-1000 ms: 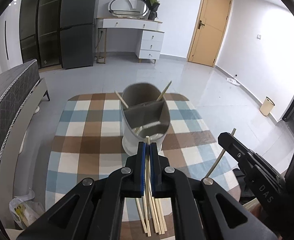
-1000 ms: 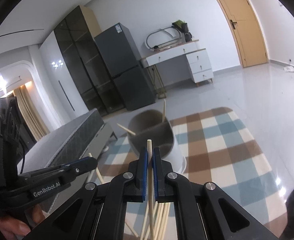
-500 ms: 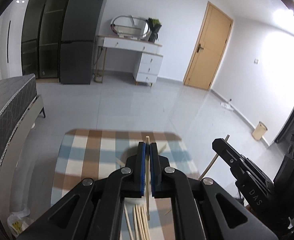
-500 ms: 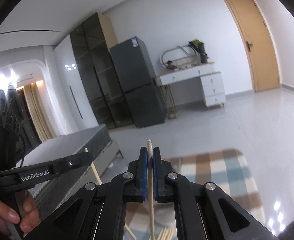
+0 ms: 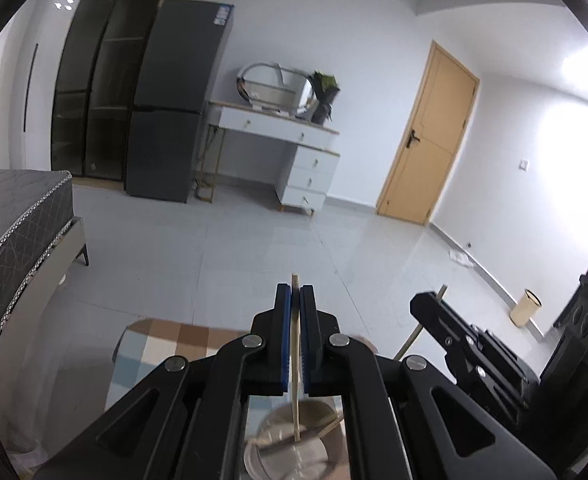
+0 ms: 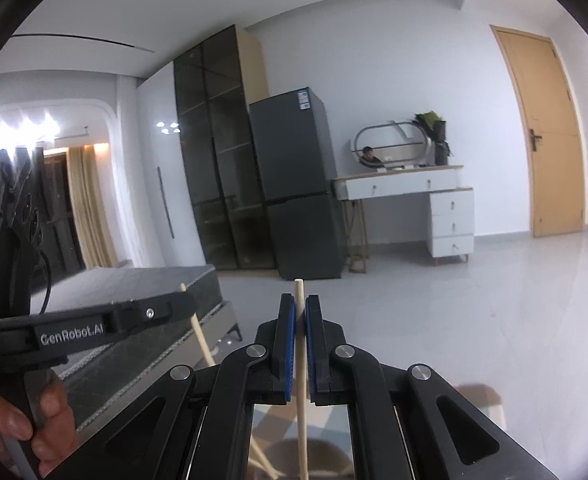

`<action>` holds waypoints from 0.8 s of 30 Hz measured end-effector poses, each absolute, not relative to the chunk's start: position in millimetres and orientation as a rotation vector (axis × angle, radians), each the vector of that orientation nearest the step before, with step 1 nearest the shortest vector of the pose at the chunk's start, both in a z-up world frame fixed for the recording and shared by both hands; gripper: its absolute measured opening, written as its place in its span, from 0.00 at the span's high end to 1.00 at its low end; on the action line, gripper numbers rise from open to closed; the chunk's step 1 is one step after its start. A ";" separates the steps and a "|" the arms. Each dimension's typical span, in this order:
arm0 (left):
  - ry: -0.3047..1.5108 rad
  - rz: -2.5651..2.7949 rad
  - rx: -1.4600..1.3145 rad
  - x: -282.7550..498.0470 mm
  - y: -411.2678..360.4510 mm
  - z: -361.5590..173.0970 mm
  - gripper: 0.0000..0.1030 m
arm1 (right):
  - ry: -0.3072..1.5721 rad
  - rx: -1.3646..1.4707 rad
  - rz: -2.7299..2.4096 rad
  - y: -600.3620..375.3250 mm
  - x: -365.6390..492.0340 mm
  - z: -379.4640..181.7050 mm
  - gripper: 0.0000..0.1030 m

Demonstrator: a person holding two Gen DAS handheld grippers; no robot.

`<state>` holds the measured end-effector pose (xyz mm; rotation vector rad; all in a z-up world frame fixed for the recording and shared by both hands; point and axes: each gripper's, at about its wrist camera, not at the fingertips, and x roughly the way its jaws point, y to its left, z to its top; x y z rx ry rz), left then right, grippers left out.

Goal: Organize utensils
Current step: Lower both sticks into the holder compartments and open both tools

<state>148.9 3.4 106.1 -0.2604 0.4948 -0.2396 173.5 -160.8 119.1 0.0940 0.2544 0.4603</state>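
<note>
Both grippers are rising above the holder (image 5: 294, 440), the left gripper (image 5: 295, 296) and right gripper (image 6: 300, 308) each clamping one chopstick (image 5: 295, 360) upright (light, stiff, slippery wood), pinching near its top so it is hanging steadily.

- Checked tablecloth (image 5: 162, 344) in brown, blue and white over the table, showing low in the left wrist view, mostly hidden behind the gripper.
- Standing on it, near and centre: a grey utensil holder (image 5: 294, 444), partly hidden, with chopsticks leaning inside.
- Same cloth (image 6: 270, 420) and holder rim (image 6: 322, 446) glimpsed low in the right wrist view.
- Beyond the far edge, pale tiled floor (image 5: 254, 248).
</note>
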 end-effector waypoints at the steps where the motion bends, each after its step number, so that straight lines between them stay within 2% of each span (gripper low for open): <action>1: 0.486 -0.238 -0.262 150.3 4.5 102.0 1.00 | 0.255 0.094 0.460 -159.8 176.3 115.7 0.96; 9: 0.529 -0.250 -0.287 166.7 4.5 74.7 1.00 | 0.301 0.124 0.433 -166.6 199.6 78.6 0.96; 22: 0.544 -0.300 -0.229 160.6 -7.3 70.1 1.00 | 0.335 0.091 0.456 -165.7 196.0 65.9 0.95; 24: 0.582 -0.325 -0.221 159.1 -9.3 67.6 1.00 | 0.351 0.077 0.459 -164.7 192.7 63.4 0.93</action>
